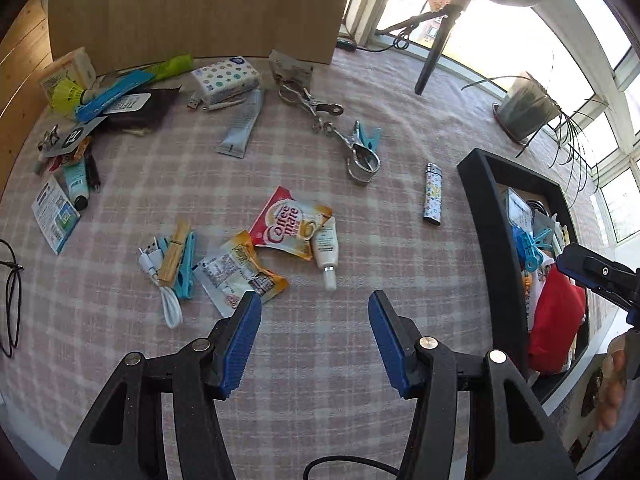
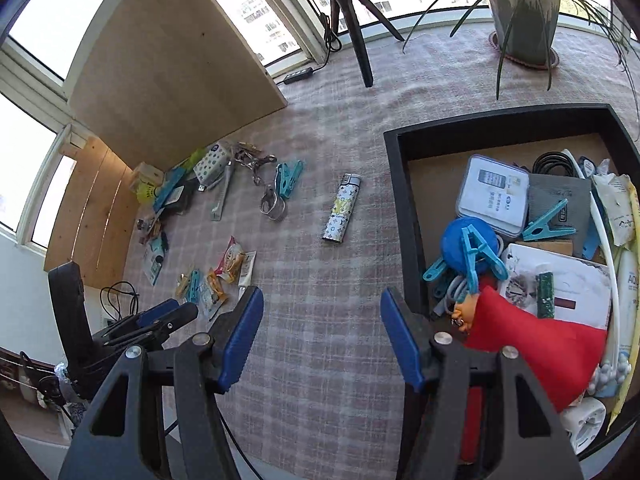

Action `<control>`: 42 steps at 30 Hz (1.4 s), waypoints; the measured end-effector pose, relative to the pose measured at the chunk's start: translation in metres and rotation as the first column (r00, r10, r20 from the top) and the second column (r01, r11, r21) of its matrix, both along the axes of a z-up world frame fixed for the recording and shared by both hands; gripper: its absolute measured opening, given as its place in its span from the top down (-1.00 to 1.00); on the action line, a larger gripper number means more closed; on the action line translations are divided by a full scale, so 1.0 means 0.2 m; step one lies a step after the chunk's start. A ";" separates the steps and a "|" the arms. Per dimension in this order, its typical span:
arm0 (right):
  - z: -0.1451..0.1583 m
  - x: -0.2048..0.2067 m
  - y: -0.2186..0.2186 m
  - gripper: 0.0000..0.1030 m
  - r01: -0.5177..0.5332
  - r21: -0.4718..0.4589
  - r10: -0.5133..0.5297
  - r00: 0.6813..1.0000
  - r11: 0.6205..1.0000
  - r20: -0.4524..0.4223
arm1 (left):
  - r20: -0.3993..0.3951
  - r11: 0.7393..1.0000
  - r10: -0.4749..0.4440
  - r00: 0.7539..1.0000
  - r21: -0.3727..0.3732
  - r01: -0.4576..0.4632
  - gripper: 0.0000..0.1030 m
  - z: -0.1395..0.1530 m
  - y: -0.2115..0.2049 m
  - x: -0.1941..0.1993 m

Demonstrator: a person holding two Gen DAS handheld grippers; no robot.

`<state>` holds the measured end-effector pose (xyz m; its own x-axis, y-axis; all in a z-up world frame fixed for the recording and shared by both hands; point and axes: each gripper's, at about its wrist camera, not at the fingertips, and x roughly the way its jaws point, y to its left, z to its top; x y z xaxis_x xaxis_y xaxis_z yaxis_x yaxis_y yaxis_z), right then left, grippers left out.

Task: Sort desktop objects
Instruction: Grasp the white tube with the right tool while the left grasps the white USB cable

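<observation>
Several small objects lie loose on the checked surface [image 1: 320,360], which reads as the unsorted share of the job: a Coffee mate sachet [image 1: 286,224] with a white tube [image 1: 326,250] touching its right edge, just ahead of the left claw [image 1: 315,308], and a second sachet [image 1: 236,272] at about ten o'clock from that claw, its corner just beside the left blue pad. Farther out, a patterned lighter [image 1: 432,194] lies alone at one o'clock, the nearest stray to the black tray [image 1: 486,216], so it looks like an easy next pick. That tray, at three o'clock in the left view, already holds a crowd of things, among them blue clothespins [image 2: 478,254] and a red pouch [image 2: 544,344], which suggests it is the collecting place. Both claws are released and carry nothing: the left hovers over bare cloth facing the sachets, apparently lining up a pick, while the right claw [image 2: 322,312] hangs beside the tray's near wall, its right pad over the rim. At the eleven o'clock edge, a heap of packets and a tissue pack [image 1: 226,78] waits against a wooden board [image 1: 200,4].
</observation>
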<state>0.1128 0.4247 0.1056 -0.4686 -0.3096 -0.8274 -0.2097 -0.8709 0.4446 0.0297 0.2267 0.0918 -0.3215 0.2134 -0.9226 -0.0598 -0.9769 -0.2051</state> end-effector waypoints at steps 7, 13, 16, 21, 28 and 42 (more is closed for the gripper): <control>-0.15 -0.24 -0.34 0.02 -0.128 -0.002 0.127 0.989 0.992 0.075 | 0.074 0.993 0.113 0.991 -0.035 -0.111 0.06 -0.19 -0.33 0.01; -0.26 -0.38 -0.55 0.09 -0.184 0.048 0.176 0.975 0.982 0.138 | 0.099 0.996 0.079 0.992 -0.037 -0.076 0.06 -0.27 -0.35 -0.01; -0.31 -0.43 -0.62 0.12 -0.196 0.058 0.184 0.969 0.979 0.166 | 0.102 0.996 0.058 0.993 -0.068 -0.051 0.06 -0.31 -0.34 -0.02; -0.38 -0.48 -0.69 0.22 -0.214 0.101 0.190 0.960 0.972 0.205 | 0.089 0.995 0.053 0.995 -0.092 -0.045 0.19 -0.33 -0.38 -0.04; -0.45 -0.54 -0.76 0.39 -0.236 0.157 0.194 0.951 0.959 0.241 | 0.075 0.994 0.078 0.994 -0.081 -0.072 0.28 -0.33 -0.47 -0.06; -0.46 -0.67 -0.74 0.64 -0.248 0.240 0.177 0.943 0.939 0.280 | 0.059 0.989 0.086 0.995 -0.126 -0.078 0.39 -0.33 -0.54 -0.10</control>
<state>-0.0210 0.2764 0.0137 -0.1829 -0.1289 -0.9746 -0.0801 -0.9861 0.1454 0.0098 0.1183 0.0266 -0.2723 0.0715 -0.9596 0.0312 -0.9961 -0.0831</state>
